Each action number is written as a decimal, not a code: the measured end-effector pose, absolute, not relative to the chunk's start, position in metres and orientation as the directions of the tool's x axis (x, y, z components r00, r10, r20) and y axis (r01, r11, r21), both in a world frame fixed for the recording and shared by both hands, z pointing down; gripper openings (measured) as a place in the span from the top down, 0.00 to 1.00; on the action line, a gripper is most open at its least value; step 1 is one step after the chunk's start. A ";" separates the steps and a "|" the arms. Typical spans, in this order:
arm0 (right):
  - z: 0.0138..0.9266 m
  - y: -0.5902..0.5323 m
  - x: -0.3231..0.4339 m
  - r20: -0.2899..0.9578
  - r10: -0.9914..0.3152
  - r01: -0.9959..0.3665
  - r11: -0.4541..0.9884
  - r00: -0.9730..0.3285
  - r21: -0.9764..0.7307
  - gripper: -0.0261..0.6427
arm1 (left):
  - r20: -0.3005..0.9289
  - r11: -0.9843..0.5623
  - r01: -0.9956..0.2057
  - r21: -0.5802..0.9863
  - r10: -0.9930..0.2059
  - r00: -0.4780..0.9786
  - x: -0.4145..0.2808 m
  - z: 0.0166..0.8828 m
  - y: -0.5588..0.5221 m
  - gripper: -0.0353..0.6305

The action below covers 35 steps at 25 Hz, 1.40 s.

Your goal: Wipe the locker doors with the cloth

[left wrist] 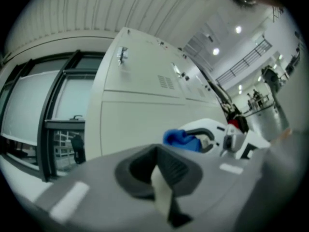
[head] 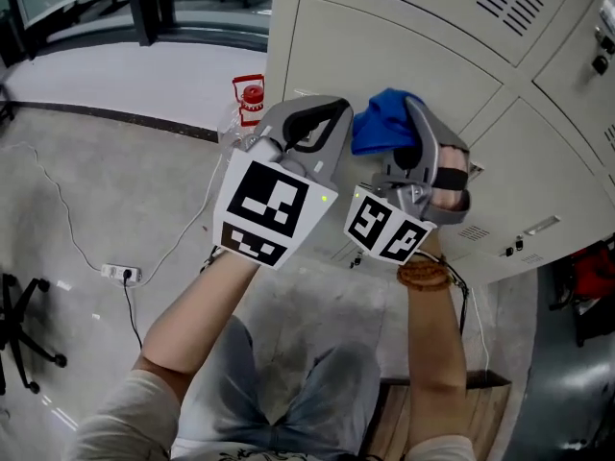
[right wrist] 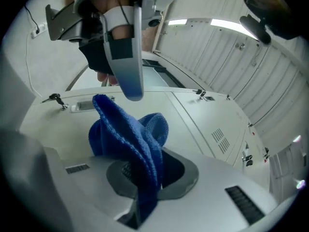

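The pale grey locker doors (head: 404, 41) stand right in front of both raised grippers. My right gripper (head: 411, 121) is shut on a bunched blue cloth (head: 382, 123), which sits close against a door. In the right gripper view the cloth (right wrist: 133, 139) rises out of the jaws and folds over them, with the locker doors (right wrist: 198, 124) behind it. My left gripper (head: 317, 125) is just left of the cloth, jaws together with nothing between them. The left gripper view shows the locker doors (left wrist: 140, 115) and, beyond its own jaws, the right gripper (left wrist: 212, 135) with the cloth (left wrist: 179, 139).
A red box (head: 249, 97) stands on the floor by the locker's left edge. A power strip (head: 122, 274) and cables lie on the grey floor at left, near a black chair base (head: 19, 339). Keys (head: 512, 250) hang in a door lock. Windows (left wrist: 34, 110) are left of the lockers.
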State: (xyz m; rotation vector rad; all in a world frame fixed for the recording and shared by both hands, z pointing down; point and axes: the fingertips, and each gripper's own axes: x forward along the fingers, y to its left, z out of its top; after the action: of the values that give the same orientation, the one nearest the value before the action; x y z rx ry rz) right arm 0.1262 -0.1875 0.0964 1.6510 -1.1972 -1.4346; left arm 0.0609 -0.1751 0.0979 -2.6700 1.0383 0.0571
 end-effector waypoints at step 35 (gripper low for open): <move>0.214 -0.085 0.138 -0.154 -0.971 -0.980 0.169 -0.184 0.109 0.92 | -0.080 -0.772 -0.633 -0.048 -0.629 0.773 0.051 0.235 -0.124 0.94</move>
State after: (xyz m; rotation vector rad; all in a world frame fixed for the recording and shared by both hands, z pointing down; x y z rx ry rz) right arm 0.1376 -0.0851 0.2141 2.0369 -2.4386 -0.2923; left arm 0.0513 -0.1240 0.2353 -2.8898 1.0300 0.0909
